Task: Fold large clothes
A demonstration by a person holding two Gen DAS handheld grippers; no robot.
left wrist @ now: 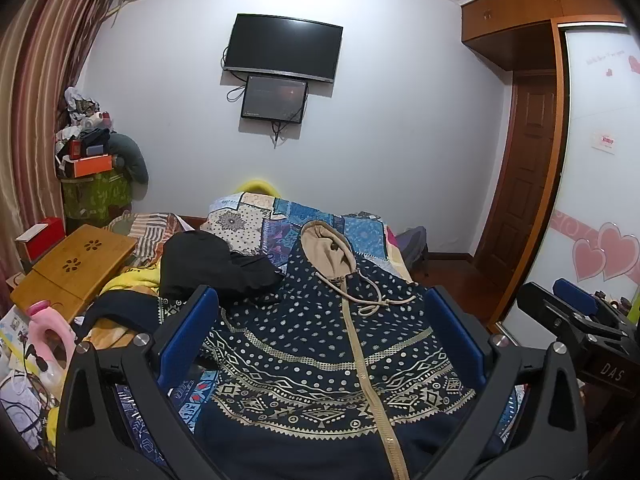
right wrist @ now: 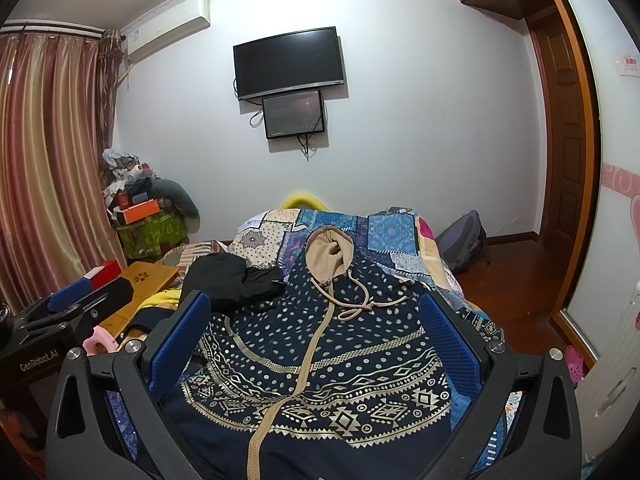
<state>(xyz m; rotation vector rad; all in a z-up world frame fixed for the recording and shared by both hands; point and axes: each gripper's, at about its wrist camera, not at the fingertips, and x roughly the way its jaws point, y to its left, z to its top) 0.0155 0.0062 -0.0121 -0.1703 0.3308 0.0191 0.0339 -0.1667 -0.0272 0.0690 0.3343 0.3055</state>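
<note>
Garment: navy zip hoodie with beige pattern [left wrist: 320,344] – flat on patchwork bed [left wrist: 360,232].
Grippers: left gripper [left wrist: 320,344], right gripper [right wrist: 316,344] – wide open, empty.
Advice: pinch sleeve edges evenly.

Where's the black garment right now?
In both wrist views the black garment lies bunched on the bed, left of the patterned hoodie and touching its shoulder, with the wooden lap desk further left.

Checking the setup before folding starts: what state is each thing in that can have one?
Left gripper: open, empty.
Right gripper: open, empty.
Patterned hoodie: spread on the bed, zipped, not yet folded.
Drawstring: tied in a bow.
Black garment: crumpled beside the hoodie.
Television: off.
Small screen: dimly lit.
</note>
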